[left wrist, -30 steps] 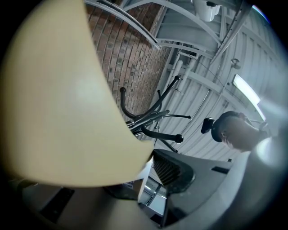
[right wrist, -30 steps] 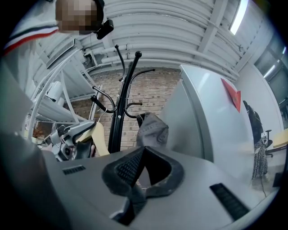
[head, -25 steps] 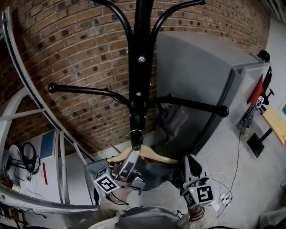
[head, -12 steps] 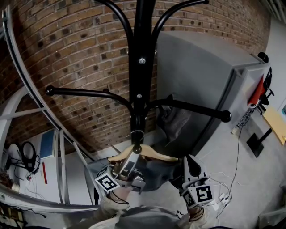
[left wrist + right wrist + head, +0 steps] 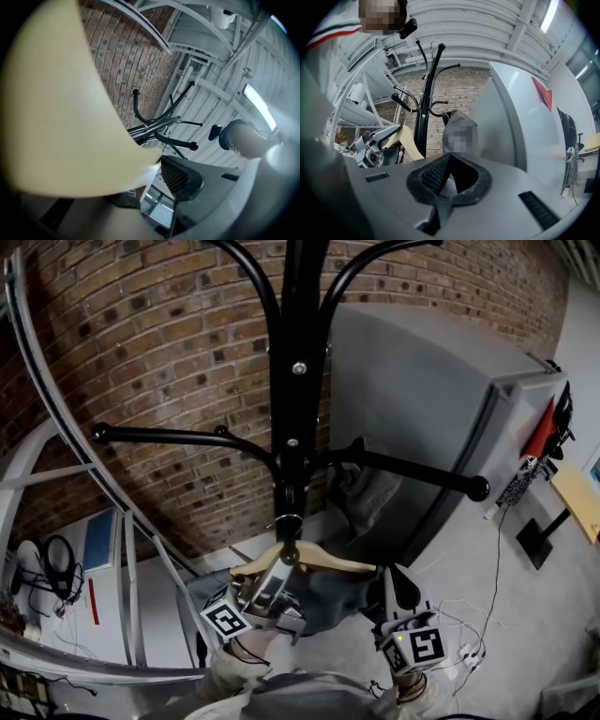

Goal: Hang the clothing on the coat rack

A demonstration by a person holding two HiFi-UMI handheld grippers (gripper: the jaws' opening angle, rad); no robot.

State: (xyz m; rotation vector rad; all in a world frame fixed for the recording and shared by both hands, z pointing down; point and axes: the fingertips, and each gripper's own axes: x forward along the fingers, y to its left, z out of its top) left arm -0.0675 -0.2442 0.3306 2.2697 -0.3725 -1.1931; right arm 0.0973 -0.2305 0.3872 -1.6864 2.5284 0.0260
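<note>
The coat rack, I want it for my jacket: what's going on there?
A person is hanging a dark garment on a wooden hanger at the pole of the black coat rack. The left gripper has the hanger between its jaws, which have just been opening. The right gripper is shut on the garment's cloth.
</note>
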